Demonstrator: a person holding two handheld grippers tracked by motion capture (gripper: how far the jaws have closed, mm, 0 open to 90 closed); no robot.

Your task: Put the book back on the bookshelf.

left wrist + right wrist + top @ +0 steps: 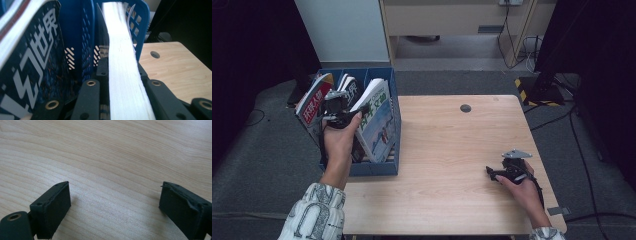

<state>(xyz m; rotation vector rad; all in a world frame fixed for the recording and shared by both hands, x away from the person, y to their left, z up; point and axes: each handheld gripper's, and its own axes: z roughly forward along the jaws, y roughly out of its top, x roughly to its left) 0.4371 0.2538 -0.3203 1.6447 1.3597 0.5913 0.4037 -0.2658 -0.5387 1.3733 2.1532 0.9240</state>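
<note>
Large pale Chinese characters, among them 世界 (48,32), run down the dark cover of the magazine (30,62) at the left of my left gripper view. In the high view, the red-covered magazine (313,102) at upper left carries white characters too small for me to read.

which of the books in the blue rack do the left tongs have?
The middle dark-covered book, clamped at its white page edge by the left tongs, between the red-covered magazine and the pale-blue-covered one.
</note>
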